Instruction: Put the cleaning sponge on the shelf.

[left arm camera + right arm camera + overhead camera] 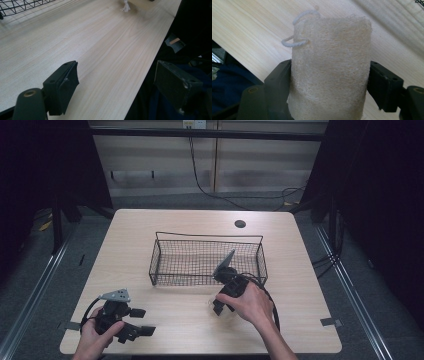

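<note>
My left gripper (131, 321) rests low on the table (165, 222), close to the near edge, and my left hand (95, 337) wraps around it. Its jaws stand wide apart with nothing between them, just bare wood ahead. Far in front of it and off to one side I can see a corner of the wire basket (20, 6). Farther along the table there is a bit of white string (125, 7). In the middle of the table sits the basket, and it looks empty to me. Just in front of it is my right gripper (220, 306), with my right hand (252, 304) on top. Its jaws are squeezed on a loofah sponge (330, 72), one jaw pressing each side. The sponge sticks up past the jaws, and a white string loop (298, 37) hangs from its far end. I think the sponge is very light, rough and a little squishy, so it should not slip. The middle of its sides seems the best place to hold it, and that is where I have it.
</note>
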The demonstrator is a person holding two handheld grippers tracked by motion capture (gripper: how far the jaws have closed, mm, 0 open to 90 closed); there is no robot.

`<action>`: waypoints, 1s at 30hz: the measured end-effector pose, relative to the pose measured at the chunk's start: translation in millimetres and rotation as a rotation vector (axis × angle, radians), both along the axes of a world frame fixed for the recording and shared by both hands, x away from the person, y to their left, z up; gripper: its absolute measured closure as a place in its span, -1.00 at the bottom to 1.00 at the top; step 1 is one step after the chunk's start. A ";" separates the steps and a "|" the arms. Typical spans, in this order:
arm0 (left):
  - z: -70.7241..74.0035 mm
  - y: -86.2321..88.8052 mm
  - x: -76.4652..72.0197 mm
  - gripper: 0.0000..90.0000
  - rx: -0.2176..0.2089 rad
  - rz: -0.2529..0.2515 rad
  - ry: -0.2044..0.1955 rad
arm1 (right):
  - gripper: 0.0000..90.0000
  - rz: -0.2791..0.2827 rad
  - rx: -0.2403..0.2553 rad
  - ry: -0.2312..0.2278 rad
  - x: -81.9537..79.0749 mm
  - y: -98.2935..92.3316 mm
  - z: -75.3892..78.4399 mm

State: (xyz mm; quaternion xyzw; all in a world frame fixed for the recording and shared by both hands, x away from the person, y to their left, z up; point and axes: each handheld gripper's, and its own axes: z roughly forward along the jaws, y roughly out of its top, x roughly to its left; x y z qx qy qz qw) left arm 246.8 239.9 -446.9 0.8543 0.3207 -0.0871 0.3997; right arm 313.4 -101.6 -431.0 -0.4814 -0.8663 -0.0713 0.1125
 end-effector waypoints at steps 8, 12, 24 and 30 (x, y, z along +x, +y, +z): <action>-0.5 -0.3 0.1 -0.58 0.006 -0.001 0.004 | -0.42 -0.005 0.031 0.013 0.4 -7.8 11.1; -0.8 -0.9 0.2 -0.58 0.009 -0.002 -0.001 | -0.42 0.005 0.044 0.025 -0.1 -10.6 14.7; -0.6 -0.6 0.5 -0.58 0.005 -0.005 0.004 | -0.42 0.022 0.072 0.025 0.3 -16.4 35.7; -0.5 -0.5 0.7 -0.58 0.004 -0.004 0.004 | -0.42 0.032 0.102 0.023 1.0 -19.3 44.3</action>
